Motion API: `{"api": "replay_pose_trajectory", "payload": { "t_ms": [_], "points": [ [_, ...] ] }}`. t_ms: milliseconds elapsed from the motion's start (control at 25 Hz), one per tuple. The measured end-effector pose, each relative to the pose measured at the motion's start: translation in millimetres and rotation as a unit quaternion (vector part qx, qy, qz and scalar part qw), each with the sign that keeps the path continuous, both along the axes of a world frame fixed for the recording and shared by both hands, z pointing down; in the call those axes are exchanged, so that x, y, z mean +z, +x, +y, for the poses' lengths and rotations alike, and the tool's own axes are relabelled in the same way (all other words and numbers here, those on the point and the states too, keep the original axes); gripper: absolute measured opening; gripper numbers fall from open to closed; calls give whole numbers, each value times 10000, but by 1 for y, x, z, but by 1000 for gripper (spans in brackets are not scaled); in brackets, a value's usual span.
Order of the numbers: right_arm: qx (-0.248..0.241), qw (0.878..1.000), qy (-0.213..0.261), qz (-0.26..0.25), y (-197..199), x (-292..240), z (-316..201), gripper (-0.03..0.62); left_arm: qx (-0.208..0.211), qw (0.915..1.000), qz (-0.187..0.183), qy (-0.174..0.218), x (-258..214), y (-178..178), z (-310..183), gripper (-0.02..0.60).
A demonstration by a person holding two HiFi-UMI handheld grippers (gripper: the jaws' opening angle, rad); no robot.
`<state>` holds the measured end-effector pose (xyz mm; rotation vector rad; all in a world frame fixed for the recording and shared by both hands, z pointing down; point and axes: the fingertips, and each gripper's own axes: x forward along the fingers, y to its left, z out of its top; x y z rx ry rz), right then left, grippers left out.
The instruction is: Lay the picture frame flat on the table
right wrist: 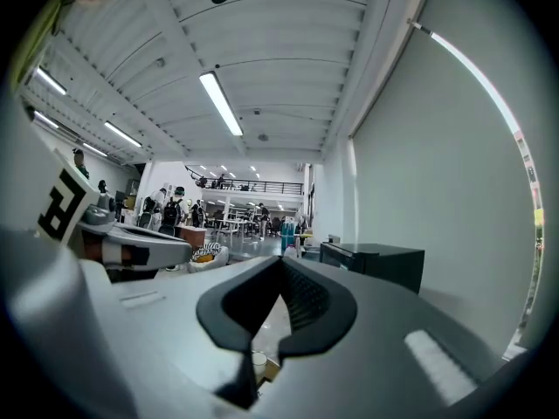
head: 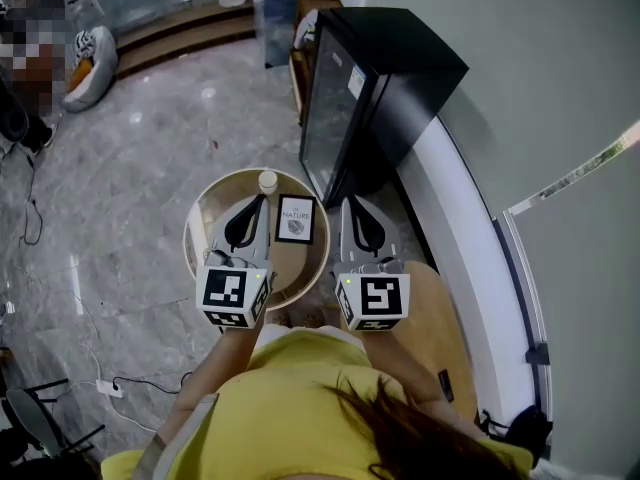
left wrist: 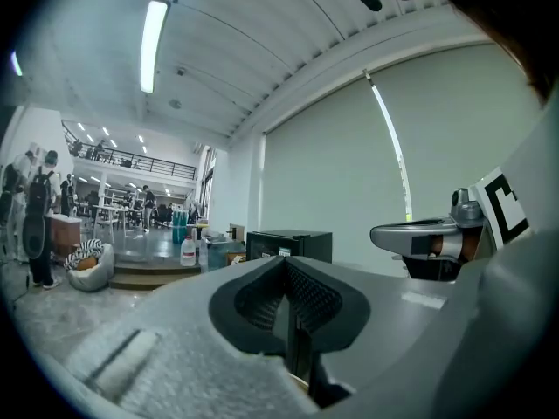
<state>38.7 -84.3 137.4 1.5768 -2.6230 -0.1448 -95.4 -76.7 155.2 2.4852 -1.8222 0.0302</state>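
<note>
picture frame (head: 295, 219): black border, white mat, small print in the middle; face-up on the round wooden tabletop (head: 215, 200), looks flat, though tough to swear to from straight overhead; untouched by either tool, sitting in the gap between the two.

little white cup (head: 267, 180): same tabletop, just past the frame's far left corner, near the far rim.

left tool (head: 259, 201): left of the frame in the head view, pointing away from the person, held level up off the tabletop; jaws clenched tight, ribbed pads pressed together, nothing pinched between.

right tool (head: 349, 204): right of the frame, over the tabletop's right edge, running parallel to the left one; jaws squeezed shut too, empty.

marker cubes (head: 235, 296): one on the near end of each tool, black-and-white squares facing up.

yellow top (head: 290, 398): on the person, bottom of the head view, both arms reaching forward to the tools.

black mini fridge (head: 375, 83): on the floor just beyond the tabletop, off to the right, close to the pale wall; also visible past both pairs of jaws in the gripper views.

floor (head: 150, 168): grey, marble-look, with a white power strip (head: 110, 388) and a cable at lower left.

zebra-pattern beanbag (head: 92, 53): well apart, far upper left.

strip light (left wrist: 153, 42): on the ribbed ceiling, left gripper view.
</note>
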Motion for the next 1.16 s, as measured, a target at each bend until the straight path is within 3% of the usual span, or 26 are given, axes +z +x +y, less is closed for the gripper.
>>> {"api": "replay_pose_trajectory", "payload": {
  "t_ms": [120,1160],
  "points": [
    [-8,9999,136,66,0,-4,5,0,-19,9998,-145,96,-6,2,2,2],
    [-194,9998,-94,-8,23,17,-18,0,-38,9999,-126,-5,8,28,-16,2]
  ]
}}
